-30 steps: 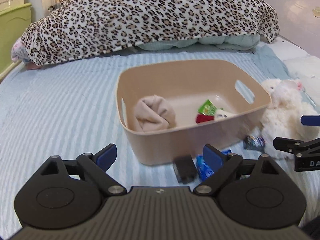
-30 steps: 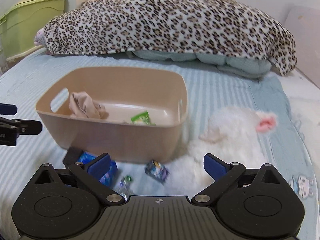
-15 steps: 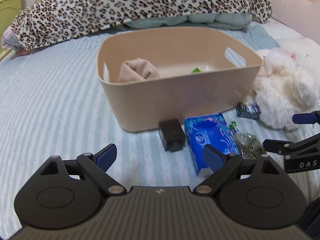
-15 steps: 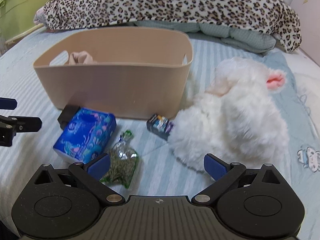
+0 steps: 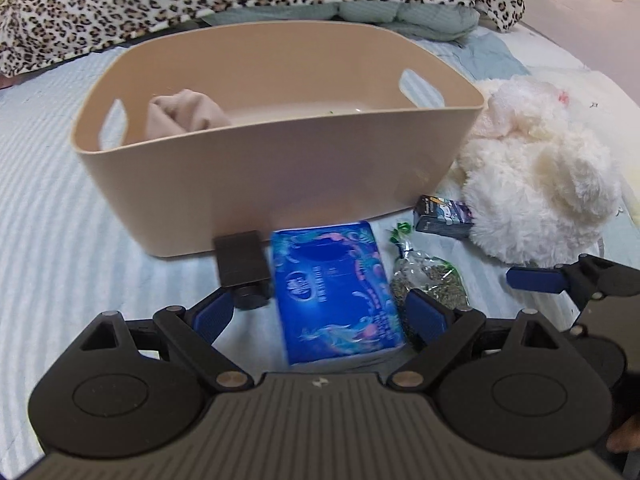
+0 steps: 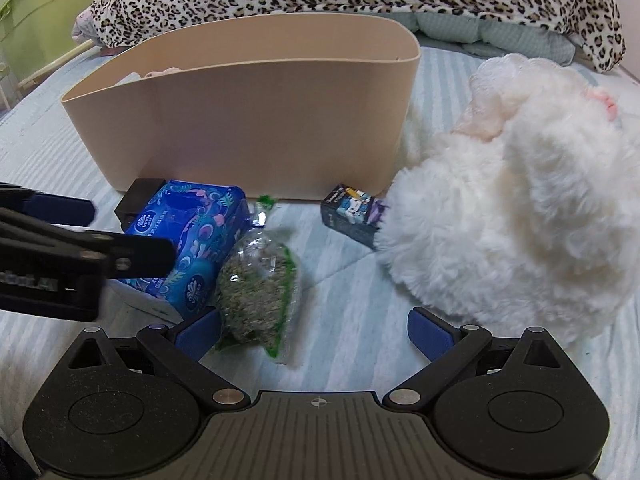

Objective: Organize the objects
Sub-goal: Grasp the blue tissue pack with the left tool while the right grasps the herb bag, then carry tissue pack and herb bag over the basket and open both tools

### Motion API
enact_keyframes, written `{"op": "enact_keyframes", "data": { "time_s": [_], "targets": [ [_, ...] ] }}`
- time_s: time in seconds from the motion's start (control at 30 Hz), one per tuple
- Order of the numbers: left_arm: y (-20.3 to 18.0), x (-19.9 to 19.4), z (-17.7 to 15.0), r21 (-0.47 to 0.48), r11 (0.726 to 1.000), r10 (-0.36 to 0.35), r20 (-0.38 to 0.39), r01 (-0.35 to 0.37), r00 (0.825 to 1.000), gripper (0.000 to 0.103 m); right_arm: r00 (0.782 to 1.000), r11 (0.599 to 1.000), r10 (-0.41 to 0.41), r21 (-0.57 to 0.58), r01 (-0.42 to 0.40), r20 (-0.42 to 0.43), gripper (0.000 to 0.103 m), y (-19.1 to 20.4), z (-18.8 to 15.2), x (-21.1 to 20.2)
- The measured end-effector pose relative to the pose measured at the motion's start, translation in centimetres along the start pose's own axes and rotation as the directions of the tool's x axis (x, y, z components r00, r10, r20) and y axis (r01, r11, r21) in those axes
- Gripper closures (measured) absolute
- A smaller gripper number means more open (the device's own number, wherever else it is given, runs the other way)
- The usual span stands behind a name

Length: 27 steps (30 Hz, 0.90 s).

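Left wrist: left gripper [image 5: 320, 314] spread, straddling blue tissue pack [image 5: 336, 288] before beige bin [image 5: 280, 160]; judged soft, light, best pinched across long sides. Right wrist: right gripper [image 6: 314, 334] spread, empty, beside herb bag [image 6: 256, 292]

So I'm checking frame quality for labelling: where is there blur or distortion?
Left wrist view: the blue tissue pack looks smeared, its print unreadable, and the beige bin bulges from fisheye. Right wrist view: sharper, though the bin's rim bows.
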<state>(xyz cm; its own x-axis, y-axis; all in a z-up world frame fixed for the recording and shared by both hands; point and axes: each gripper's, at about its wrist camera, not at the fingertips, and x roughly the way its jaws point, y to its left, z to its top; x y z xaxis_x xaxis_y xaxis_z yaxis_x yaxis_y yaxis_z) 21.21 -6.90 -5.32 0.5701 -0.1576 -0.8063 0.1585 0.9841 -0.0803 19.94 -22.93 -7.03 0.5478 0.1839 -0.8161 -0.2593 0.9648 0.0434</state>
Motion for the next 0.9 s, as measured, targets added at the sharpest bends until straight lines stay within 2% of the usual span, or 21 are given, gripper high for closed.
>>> {"op": "enact_keyframes", "data": {
  "time_s": [0.17,0.3,0.4,0.5,0.57,0.6,0.63,0.67,0.8,0.9],
  "targets": [
    [-0.6,2.1,0.0,0.011,0.999,0.046,-0.065,-0.046,0.997,0.010,1.000,0.999,0.030,0.030,-0.030,0.000,0.007,-0.3,-0.4,0.8],
    [0.2,3.3,-0.2,-0.029,0.999,0.039,-0.103,-0.042,0.994,0.010,0.999,0.999,0.037,0.033,-0.037,0.004,0.011,-0.5,-0.4,1.2],
    [1.2,3.9,-0.2,-0.067,0.997,0.039,-0.124,-0.048,0.992,0.017,0.999,0.999,0.046,0.020,-0.046,0.015,0.015,-0.3,-0.2,1.4],
    [1.8,3.8,-0.3,-0.070,0.997,0.029,-0.123,-0.037,0.992,0.028,0.998,0.998,0.057,-0.004,-0.057,0.028,0.028,0.1,0.1,1.5],
    [1.9,3.5,-0.3,-0.054,0.998,0.017,-0.117,-0.023,0.993,0.037,0.997,0.998,0.063,-0.026,-0.062,0.034,0.047,0.5,0.2,1.6],
    [2.0,3.4,-0.3,-0.053,0.998,0.017,-0.115,-0.023,0.993,0.037,0.997,0.997,0.067,-0.036,-0.066,0.033,0.051,0.7,0.3,1.7],
    [2.1,3.3,-0.3,-0.055,0.998,0.017,-0.115,-0.023,0.993,0.038,0.997,0.997,0.067,-0.048,-0.066,0.032,0.059,0.8,0.4,1.6],
    [2.2,3.2,-0.3,-0.055,0.998,0.017,-0.116,-0.024,0.993,0.038,0.997,0.996,0.066,-0.061,-0.063,0.036,0.072,1.0,0.4,1.6],
    [2.3,2.5,-0.7,-0.029,0.999,0.042,-0.112,-0.046,0.993,0.038,0.997,0.995,0.061,-0.081,-0.057,0.047,0.072,1.4,0.3,1.1],
    [2.5,1.6,-0.9,-0.030,0.999,0.031,-0.102,-0.034,0.994,0.038,0.997,0.996,0.057,-0.078,-0.053,0.049,0.073,1.4,0.2,0.9]
  ]
}}
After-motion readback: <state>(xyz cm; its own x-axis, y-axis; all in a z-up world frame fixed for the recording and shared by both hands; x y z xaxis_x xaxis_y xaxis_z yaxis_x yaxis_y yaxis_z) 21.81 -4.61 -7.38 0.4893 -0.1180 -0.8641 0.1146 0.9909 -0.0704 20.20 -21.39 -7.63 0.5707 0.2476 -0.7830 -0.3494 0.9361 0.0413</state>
